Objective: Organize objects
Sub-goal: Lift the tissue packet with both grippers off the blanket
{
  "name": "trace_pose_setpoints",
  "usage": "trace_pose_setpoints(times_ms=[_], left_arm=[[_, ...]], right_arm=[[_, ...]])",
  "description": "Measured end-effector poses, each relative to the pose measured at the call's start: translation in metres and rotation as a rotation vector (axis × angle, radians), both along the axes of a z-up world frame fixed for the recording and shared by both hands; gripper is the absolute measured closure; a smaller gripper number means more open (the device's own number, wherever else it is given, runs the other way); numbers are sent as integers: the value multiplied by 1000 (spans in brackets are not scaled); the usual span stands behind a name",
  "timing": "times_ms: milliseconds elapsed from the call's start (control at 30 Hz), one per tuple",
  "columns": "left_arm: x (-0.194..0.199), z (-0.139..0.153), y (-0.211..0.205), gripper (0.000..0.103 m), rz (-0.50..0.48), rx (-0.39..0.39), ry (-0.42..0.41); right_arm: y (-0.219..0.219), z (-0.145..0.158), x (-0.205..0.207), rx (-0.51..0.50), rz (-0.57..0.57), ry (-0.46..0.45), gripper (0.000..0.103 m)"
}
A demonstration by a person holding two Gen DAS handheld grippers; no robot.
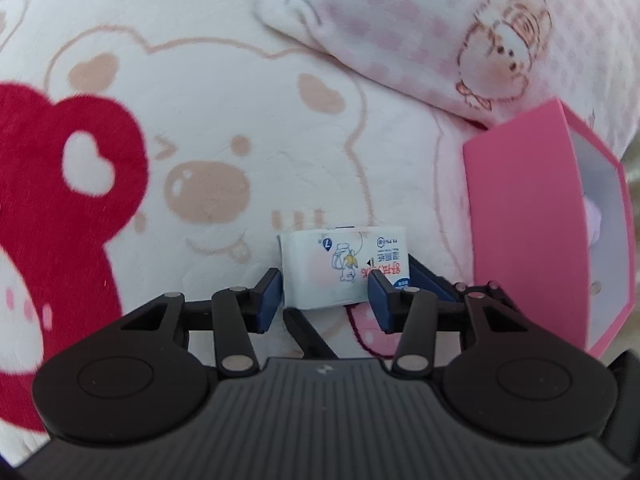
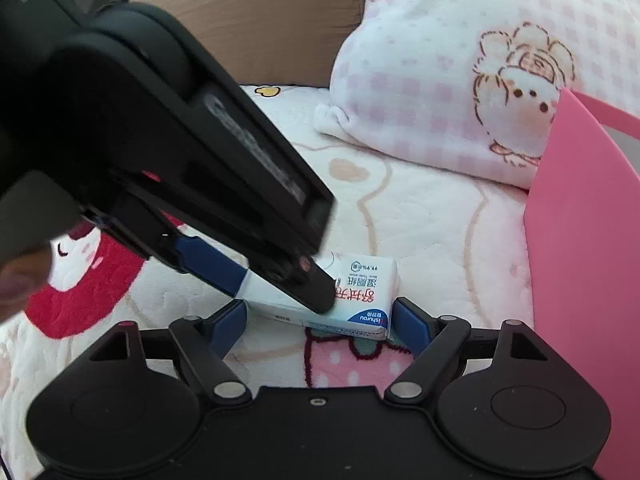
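A small white pack of wet wipes [image 1: 320, 264] with blue and red print lies on a fleecy cartoon blanket [image 1: 240, 120]. My left gripper [image 1: 326, 300] is shut on it, a blue pad against each side. In the right wrist view that gripper [image 2: 280, 292] slants down from the upper left onto the pack [image 2: 368, 280], one finger at its left end and one across its top. My right gripper [image 2: 320, 320] stands open, its blue pads flanking the near edge of the pack without pressing it.
A pink box [image 1: 520, 220] with an open side stands close on the right, also in the right wrist view [image 2: 580, 240]. A pink checked pillow [image 2: 440, 80] lies behind the pack, and a brown cushion [image 2: 260, 20] is farther back. Part of a hand [image 2: 12, 280] shows at the left edge.
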State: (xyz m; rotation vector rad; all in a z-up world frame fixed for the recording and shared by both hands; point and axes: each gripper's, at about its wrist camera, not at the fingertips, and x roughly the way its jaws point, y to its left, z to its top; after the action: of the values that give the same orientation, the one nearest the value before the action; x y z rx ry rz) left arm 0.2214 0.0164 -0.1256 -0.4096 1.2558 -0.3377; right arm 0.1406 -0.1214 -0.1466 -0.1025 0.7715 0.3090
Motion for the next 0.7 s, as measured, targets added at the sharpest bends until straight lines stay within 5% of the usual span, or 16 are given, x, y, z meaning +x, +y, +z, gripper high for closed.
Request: trace_pose_setpoints(times_ms=[133, 300, 467, 700], left_arm=[[1, 0, 1, 58, 29, 47, -35], [2, -8, 4, 56, 63, 4, -67], [-2, -13, 13, 70, 176, -37, -69], [-13, -11, 5, 70, 135, -3, -106]], right_arm=[[2, -3, -2, -20, 6, -10, 19], [0, -7, -1, -4, 6, -19, 17], [1, -11, 1, -6, 5, -31, 16], [0, -12, -3, -23, 13, -36, 16]])
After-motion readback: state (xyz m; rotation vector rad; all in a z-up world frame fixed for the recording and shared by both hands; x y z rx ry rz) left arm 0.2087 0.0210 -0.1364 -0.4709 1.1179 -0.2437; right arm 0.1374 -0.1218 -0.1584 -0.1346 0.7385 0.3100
